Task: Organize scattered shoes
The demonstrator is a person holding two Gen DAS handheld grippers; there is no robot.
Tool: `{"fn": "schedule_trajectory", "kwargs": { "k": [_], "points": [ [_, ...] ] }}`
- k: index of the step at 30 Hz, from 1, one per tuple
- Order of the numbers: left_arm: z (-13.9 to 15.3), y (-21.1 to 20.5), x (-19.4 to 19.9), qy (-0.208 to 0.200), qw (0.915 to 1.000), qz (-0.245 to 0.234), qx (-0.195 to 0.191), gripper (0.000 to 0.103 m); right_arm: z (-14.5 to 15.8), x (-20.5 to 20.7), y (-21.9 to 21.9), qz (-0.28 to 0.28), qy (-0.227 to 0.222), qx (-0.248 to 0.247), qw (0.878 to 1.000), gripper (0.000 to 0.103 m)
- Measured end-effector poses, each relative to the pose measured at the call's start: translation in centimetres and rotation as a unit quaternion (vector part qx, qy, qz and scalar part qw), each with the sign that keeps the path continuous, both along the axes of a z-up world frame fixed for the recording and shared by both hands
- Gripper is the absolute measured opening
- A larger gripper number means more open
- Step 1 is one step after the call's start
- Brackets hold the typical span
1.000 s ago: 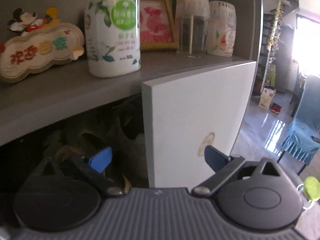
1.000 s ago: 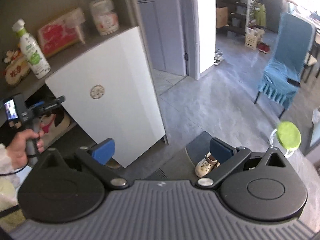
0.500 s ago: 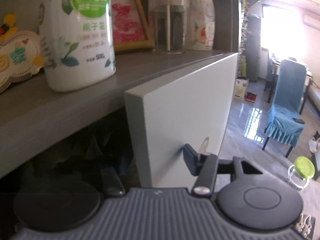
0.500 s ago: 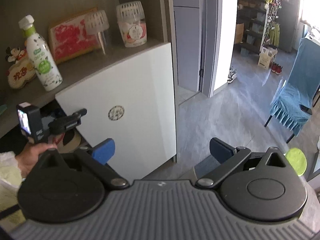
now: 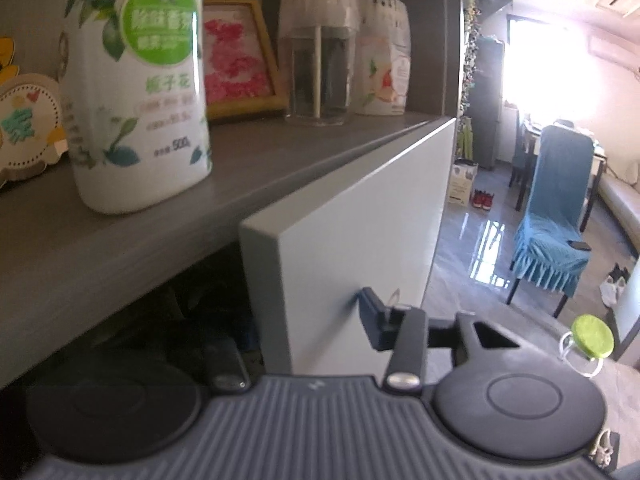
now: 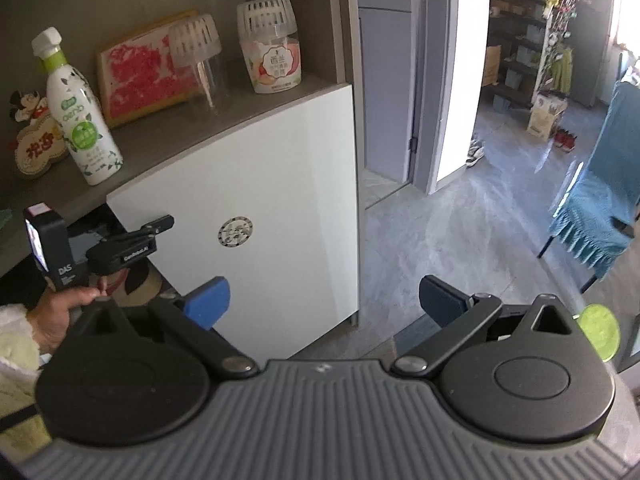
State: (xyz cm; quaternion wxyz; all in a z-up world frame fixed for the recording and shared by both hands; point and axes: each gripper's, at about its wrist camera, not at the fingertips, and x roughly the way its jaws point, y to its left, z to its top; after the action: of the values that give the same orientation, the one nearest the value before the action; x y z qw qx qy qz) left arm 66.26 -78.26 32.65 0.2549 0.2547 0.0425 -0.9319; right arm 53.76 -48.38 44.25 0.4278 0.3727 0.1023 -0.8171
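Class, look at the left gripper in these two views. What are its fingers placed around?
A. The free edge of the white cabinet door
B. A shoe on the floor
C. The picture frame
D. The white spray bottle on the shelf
A: the left gripper has one finger in front of and one behind the white cabinet door, its jaws closing on the door's edge.

A tall white plastic bottle with green leaf print stood on the grey shelf, beside a yellow-framed red picture. Two white-capped air fresheners stood further right. A teal-covered chair stood on the glossy floor.
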Motion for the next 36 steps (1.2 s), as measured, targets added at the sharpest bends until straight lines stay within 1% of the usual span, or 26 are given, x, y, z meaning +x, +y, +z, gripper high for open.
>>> {"fn": "schedule_trajectory", "kwargs": {
  "k": [4, 7, 10, 12, 14, 15, 17, 21, 23, 26, 28, 30, 33, 36],
  "points": [
    [0.5, 1.6, -0.5, -0.016, 0.9997, -0.007, -0.018, 0.047, -0.8, -1.1, -0.2, 0.028, -0.017, 0.0, 0.999, 0.103],
    [0.7, 4.5, -0.7, -0.035, 0.9987, -0.016, -0.033, 0.046, -0.7, -2.1, 0.0, 0.048, -0.017, -0.011, 0.999, 0.103],
    [0.7, 7.5, -1.0, -0.051, 0.9975, -0.021, -0.044, 0.046, -0.9, -3.2, 1.1, 0.06, -0.027, -0.022, 0.998, 0.103],
    [0.8, 10.3, -1.6, -0.06, 0.9973, -0.016, -0.04, 0.044, -1.1, -3.9, 2.4, 0.06, -0.039, -0.028, 0.997, 0.103],
    [1.0, 13.0, -2.4, -0.065, 0.9974, -0.001, -0.031, 0.044, -1.3, -4.5, 4.5, 0.052, -0.05, -0.039, 0.997, 0.103],
    [1.1, 14.0, -2.6, -0.065, 0.9975, 0.004, -0.026, 0.044, -1.4, -4.9, 5.5, 0.046, -0.055, -0.044, 0.996, 0.103],
    [1.1, 16.3, -3.3, -0.073, 0.9969, 0.008, -0.029, 0.044, -1.6, -5.7, 8.1, 0.023, -0.065, -0.058, 0.996, 0.103],
    [1.0, 21.1, -5.5, -0.107, 0.9919, 0.019, -0.065, 0.037, -2.2, -7.6, 13.7, -0.027, -0.095, -0.088, 0.991, 0.103],
    [0.9, 22.6, -6.7, -0.117, 0.9905, 0.019, -0.07, 0.035, -2.5, -8.0, 16.3, -0.044, -0.103, -0.098, 0.989, 0.103],
    [0.8, 25.3, -8.4, -0.139, 0.9866, 0.008, -0.085, 0.03, -3.2, -8.4, 19.7, -0.068, -0.111, -0.106, 0.986, 0.103],
    [0.8, 27.0, -9.6, -0.151, 0.9846, -0.001, -0.089, 0.026, -4.3, -8.5, 22.3, -0.091, -0.125, -0.112, 0.982, 0.103],
    [0.9, 29.0, -11.4, -0.163, 0.9823, -0.005, -0.091, 0.026, -5.6, -8.7, 24.8, -0.12, -0.145, -0.118, 0.975, 0.103],
    [0.9, 31.1, -13.6, -0.169, 0.9821, 0.022, -0.082, 0.026, -7.1, -8.5, 28.2, -0.161, -0.157, -0.127, 0.966, 0.103],
    [0.9, 32.8, -15.5, -0.176, 0.9805, 0.04, -0.077, 0.027, -8.2, -7.7, 31.4, -0.204, -0.158, -0.132, 0.957, 0.103]
  ]
}}
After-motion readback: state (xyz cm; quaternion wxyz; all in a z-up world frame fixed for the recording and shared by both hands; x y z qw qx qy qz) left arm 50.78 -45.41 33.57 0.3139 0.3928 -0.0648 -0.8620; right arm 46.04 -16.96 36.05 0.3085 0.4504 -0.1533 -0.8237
